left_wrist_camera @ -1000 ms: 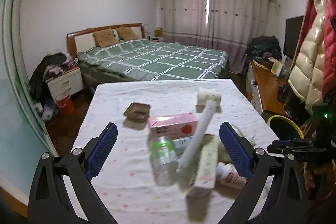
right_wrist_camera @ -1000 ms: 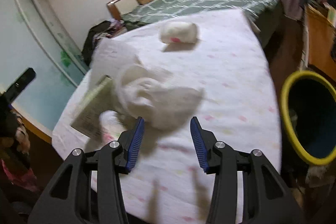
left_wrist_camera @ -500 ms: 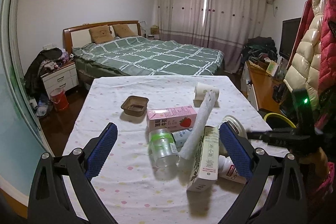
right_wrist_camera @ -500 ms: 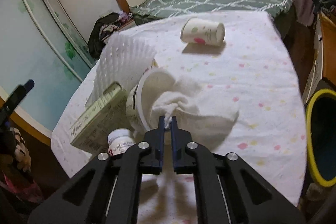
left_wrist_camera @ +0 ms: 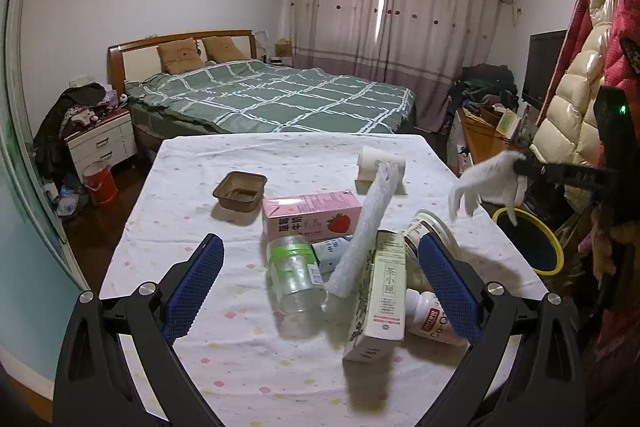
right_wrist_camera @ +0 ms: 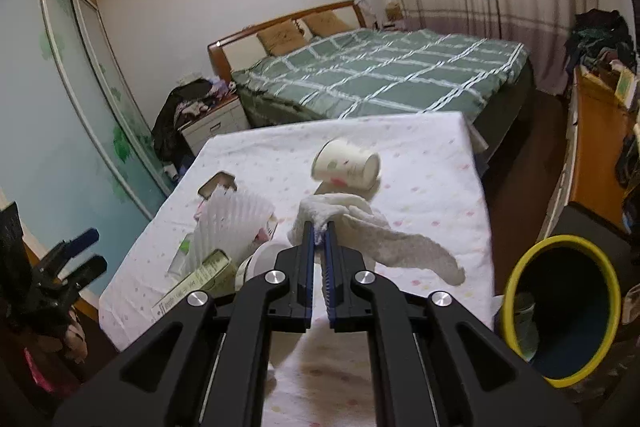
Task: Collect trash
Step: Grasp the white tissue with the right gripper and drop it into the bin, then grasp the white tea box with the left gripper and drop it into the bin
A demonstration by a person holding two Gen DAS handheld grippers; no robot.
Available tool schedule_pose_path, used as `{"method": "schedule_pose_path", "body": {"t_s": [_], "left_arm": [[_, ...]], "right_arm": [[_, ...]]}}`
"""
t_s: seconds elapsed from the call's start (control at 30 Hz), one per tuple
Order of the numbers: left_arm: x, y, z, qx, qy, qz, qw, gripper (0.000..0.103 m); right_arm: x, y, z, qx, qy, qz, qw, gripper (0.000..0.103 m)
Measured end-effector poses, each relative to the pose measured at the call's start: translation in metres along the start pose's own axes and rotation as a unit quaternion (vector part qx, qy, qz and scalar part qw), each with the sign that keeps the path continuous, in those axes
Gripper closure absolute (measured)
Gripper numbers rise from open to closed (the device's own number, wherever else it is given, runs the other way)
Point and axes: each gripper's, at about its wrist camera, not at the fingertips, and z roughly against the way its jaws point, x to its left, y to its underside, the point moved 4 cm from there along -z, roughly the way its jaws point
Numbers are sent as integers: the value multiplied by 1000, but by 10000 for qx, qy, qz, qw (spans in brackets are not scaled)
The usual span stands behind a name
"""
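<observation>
Blue-padded, the right claw (right_wrist_camera: 319, 241) is pinched almost shut on a limp white rag (right_wrist_camera: 360, 223), which hangs clear above the table (right_wrist_camera: 440, 163) with its loose end drooping toward the yellow-rimmed bin (right_wrist_camera: 560, 311) on the floor beside the table. The left claw (left_wrist_camera: 320, 279) stands wide open and grips nothing; between and beyond its pads lies a heap of trash: a clear plastic bottle (left_wrist_camera: 294, 275) on its side, a pink strawberry milk carton (left_wrist_camera: 312, 215), a white foam sleeve (left_wrist_camera: 362, 231) leaning across them, a tall tea box (left_wrist_camera: 380, 299), a white pill bottle (left_wrist_camera: 430, 317) and a round tub (left_wrist_camera: 432, 227). Farther back sit a brown foil tray (left_wrist_camera: 240, 191) and a tipped paper cup (left_wrist_camera: 380, 167). A white cloth with small pastel dots covers the table. Behind it are a bed (left_wrist_camera: 280, 99) with a green checked cover, a nightstand (left_wrist_camera: 100, 139), drawn curtains (left_wrist_camera: 392, 11) and padded jackets (left_wrist_camera: 576, 99) hanging at the right.
</observation>
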Motion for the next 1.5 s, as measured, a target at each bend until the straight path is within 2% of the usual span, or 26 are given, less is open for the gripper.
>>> {"method": "schedule_pose_path", "body": {"t_s": [0.13, 0.3, 0.53, 0.73, 0.83, 0.93, 1.0, 1.23, 1.27, 1.33, 1.5], "left_arm": [[-7, 3, -4, 32, 109, -94, 9999, 7], [-18, 8, -13, 126, 237, -158, 9995, 7], [-38, 20, -29, 389, 440, -306, 9978, 7], [-52, 30, -38, 538, 601, -487, 9955, 7], [-57, 33, -40, 562, 635, -568, 9948, 7], [-59, 35, -43, 607, 675, -583, 9942, 7], [-57, 36, -45, 644, 708, -573, 9938, 7], [-50, 48, -56, 890, 929, -435, 9907, 7], [-50, 51, -57, 903, 934, -460, 9905, 8], [-51, 55, -59, 925, 941, -571, 9896, 23], [-53, 68, -68, 1059, 869, -785, 9875, 45]], "right_arm": [[-22, -3, 17, -122, 293, -121, 9994, 98], [-74, 4, 32, -134, 880, -509, 9947, 98], [-162, 31, 27, 174, 1756, -1204, 9769, 97], [-215, 62, 14, 511, 2112, -1716, 9609, 97], [-232, 72, 8, 630, 2233, -1901, 9540, 96], [-238, 78, 5, 672, 2274, -2014, 9504, 89], [-236, 80, 4, 678, 2276, -2019, 9502, 80], [-224, 83, 1, 726, 2176, -1922, 9542, 79], [-222, 82, 1, 730, 2160, -1906, 9548, 79], [-218, 81, 0, 734, 2131, -1885, 9559, 79], [-213, 79, -3, 737, 2051, -1832, 9586, 79]]}}
